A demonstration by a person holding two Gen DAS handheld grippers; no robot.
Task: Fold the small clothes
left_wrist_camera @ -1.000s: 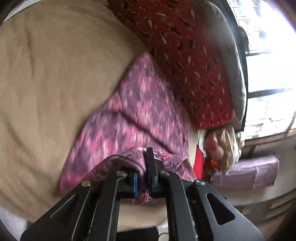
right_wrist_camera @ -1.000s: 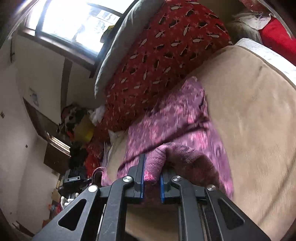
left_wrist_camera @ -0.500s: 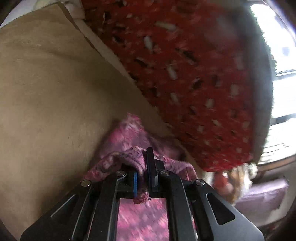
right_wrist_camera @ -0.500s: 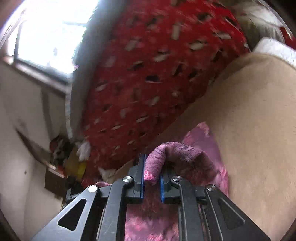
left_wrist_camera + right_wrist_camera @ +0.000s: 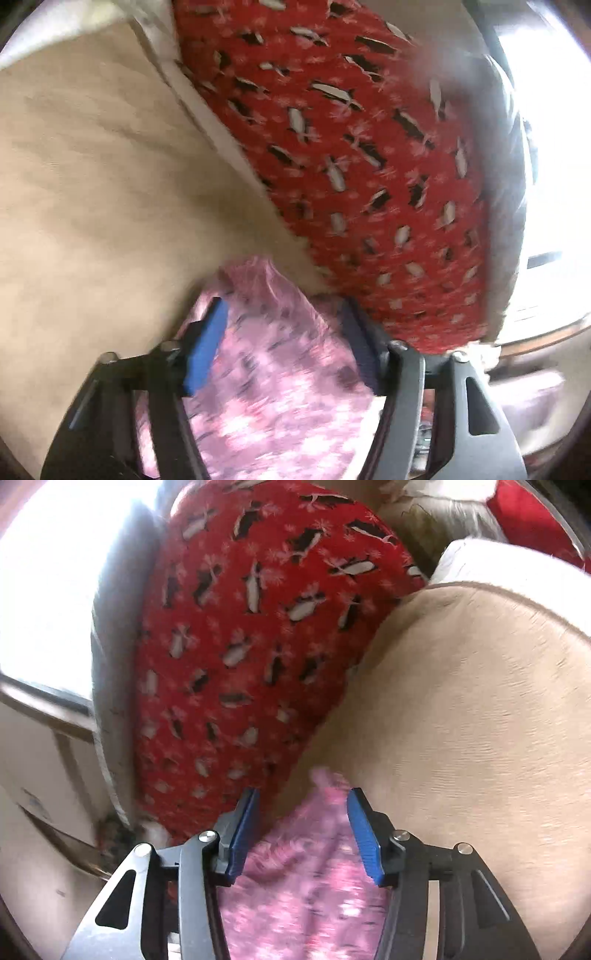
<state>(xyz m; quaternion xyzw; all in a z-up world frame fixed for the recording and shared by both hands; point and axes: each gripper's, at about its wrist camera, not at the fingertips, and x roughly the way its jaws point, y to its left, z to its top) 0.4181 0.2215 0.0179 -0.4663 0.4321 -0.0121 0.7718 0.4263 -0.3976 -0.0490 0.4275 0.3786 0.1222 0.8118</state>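
Left gripper (image 5: pixel 282 314) & right gripper (image 5: pixel 303 801): fingers spread apart, gripping nothing. Fuzzy pink patterned cloth (image 5: pixel 306 893) lies on tan ribbed cushion (image 5: pixel 461 720), w/ its tip near plush red pillow (image 5: pixel 369 166).

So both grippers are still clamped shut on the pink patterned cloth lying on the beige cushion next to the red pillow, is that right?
Not quite: both are open. The left gripper and right gripper have their jaws spread apart, as each wrist view shows. The pink patterned cloth lies released between them on the beige cushion, next to the red pillow.
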